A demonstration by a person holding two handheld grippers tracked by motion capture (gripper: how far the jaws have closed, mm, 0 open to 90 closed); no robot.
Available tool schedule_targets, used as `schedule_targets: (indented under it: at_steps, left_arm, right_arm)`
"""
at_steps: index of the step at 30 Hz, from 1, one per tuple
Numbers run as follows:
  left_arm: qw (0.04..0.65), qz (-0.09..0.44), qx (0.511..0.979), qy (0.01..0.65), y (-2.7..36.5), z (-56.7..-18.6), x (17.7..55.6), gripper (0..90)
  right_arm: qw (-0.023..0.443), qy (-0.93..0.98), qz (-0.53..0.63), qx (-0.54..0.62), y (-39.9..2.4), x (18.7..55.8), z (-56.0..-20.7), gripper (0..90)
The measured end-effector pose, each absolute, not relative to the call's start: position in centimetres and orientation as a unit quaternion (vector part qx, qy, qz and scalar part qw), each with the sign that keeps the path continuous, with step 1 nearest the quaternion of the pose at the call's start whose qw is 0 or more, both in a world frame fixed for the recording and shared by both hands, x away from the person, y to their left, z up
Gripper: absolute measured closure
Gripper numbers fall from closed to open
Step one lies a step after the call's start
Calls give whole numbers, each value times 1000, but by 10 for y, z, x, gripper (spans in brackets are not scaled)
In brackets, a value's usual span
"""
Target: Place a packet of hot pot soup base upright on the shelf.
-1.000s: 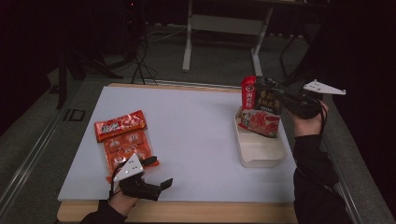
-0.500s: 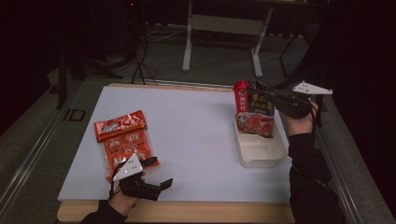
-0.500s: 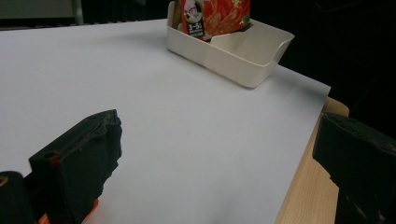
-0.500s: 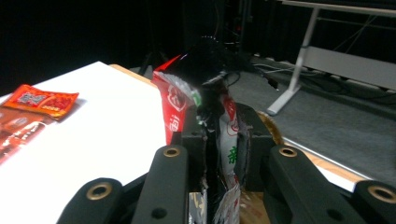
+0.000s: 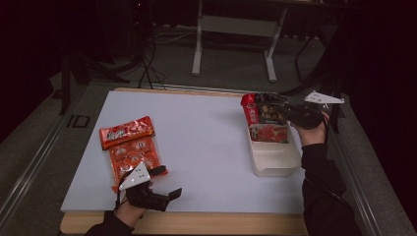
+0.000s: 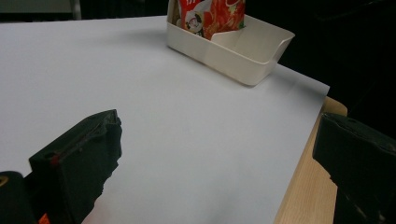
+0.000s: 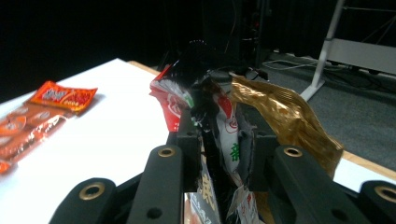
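Snack packets: bundle clamped in our right gripper, lower end inside the white bin at the table's right side. Our left gripper: jaws apart, holding nothing, just beside the red multipack.

A dim room: grey floor, a white-legged stand and cables beyond the table.

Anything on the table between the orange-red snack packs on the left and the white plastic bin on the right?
Nothing: the high view shows bare white table between the orange-red snack packs and white plastic bin.
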State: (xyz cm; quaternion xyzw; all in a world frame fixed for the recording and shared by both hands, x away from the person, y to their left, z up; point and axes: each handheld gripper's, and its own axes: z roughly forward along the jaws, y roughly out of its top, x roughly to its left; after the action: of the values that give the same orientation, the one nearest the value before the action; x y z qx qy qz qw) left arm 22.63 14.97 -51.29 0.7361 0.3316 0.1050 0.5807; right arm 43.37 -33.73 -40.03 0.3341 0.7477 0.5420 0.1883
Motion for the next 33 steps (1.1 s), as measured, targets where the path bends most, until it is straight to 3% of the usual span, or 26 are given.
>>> schedule_targets:
  at_steps: [16, 22, 24, 33]
  left_arm:
    - [580, 103, 736, 333, 150, -514, 228, 15]
    - [579, 105, 736, 333, 150, -514, 228, 15]
    - [579, 105, 737, 333, 150, -514, 228, 15]
    - [573, 113, 742, 330, 151, -512, 229, 29]
  right_arm:
    - [165, 707, 574, 380, -374, 426, -431, 714]
    - [160, 714, 561, 388, -378, 422, -427, 643]
    - [169, 715, 550, 397, -376, 418, -420, 573]
    - [250, 715, 517, 398, -373, 393, -383, 394]
